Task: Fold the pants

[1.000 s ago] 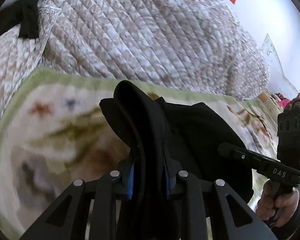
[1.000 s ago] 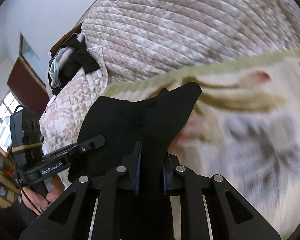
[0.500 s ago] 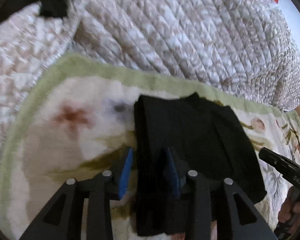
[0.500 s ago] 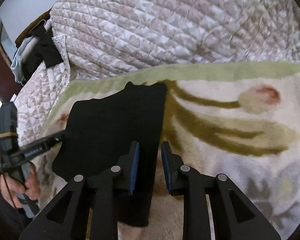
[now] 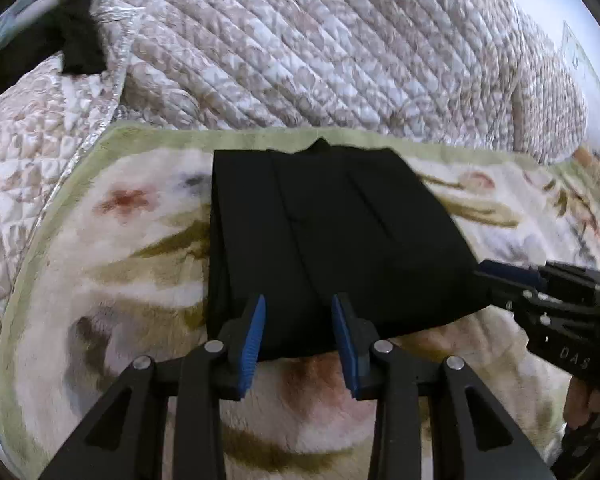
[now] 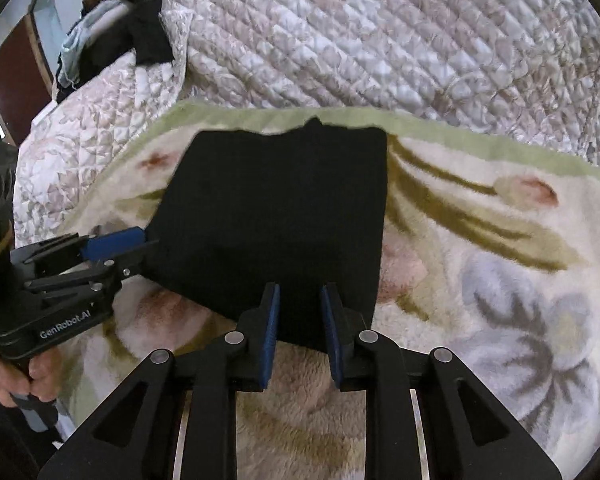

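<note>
Matt black cloth pants (image 5: 332, 236) lie on a fluffy, plush floral blanket (image 5: 112, 280); behind it, a stitched, faintly shiny quilt (image 5: 300, 48).

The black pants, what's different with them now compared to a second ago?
A second ago both tools pinched the black pants and held the cloth up off the blanket. The cloth was then lowered and let go: the left tool and right tool have just opened, and the pants lie flat, folded. The quilt behind stayed put.
</note>
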Motion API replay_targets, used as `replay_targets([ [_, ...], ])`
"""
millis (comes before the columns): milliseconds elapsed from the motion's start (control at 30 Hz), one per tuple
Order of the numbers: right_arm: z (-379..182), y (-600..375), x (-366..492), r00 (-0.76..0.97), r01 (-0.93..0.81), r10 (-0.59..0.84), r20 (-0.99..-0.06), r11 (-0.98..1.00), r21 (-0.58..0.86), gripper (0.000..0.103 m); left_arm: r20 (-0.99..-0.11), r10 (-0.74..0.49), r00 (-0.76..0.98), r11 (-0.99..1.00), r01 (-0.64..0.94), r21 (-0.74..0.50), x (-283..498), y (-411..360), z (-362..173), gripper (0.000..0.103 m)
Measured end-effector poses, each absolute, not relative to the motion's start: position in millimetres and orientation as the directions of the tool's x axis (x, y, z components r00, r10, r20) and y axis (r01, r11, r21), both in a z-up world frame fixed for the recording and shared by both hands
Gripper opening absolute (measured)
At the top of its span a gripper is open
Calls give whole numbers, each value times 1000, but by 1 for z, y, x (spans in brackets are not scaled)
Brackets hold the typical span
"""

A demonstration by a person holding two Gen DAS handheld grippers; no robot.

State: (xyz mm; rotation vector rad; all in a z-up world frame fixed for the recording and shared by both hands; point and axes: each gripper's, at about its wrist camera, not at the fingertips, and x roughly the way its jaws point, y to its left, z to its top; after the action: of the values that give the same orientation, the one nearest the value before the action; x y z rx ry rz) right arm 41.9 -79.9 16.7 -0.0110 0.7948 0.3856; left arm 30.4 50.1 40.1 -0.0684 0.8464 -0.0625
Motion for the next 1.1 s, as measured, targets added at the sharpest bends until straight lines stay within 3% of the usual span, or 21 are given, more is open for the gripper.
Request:
replay_targets([
  [167,23,-78,16,642,-357,339,-687,926,123,22,-740,-51,670,996,-21,-88,6,52,44,37],
  [333,20,-75,-1,640,-369,351,-684,921,128,41,-753,-31,657,995,-50,-84,-6,51,32,37],
  [533,1,-76,5,620,-343,308,-722,934,103,41,-790,-20,612,995,-66,-76,0,54,11,38],
  [767,-15,-80,14,597,-311,284,-750,944,110,43,-792,-20,610,996,-54,-66,-1,52,1,55],
  [1100,-18,-80,14,604,-328,288,-743,940,98,45,-793,-15,609,998,-35,-45,1,47,1,64],
])
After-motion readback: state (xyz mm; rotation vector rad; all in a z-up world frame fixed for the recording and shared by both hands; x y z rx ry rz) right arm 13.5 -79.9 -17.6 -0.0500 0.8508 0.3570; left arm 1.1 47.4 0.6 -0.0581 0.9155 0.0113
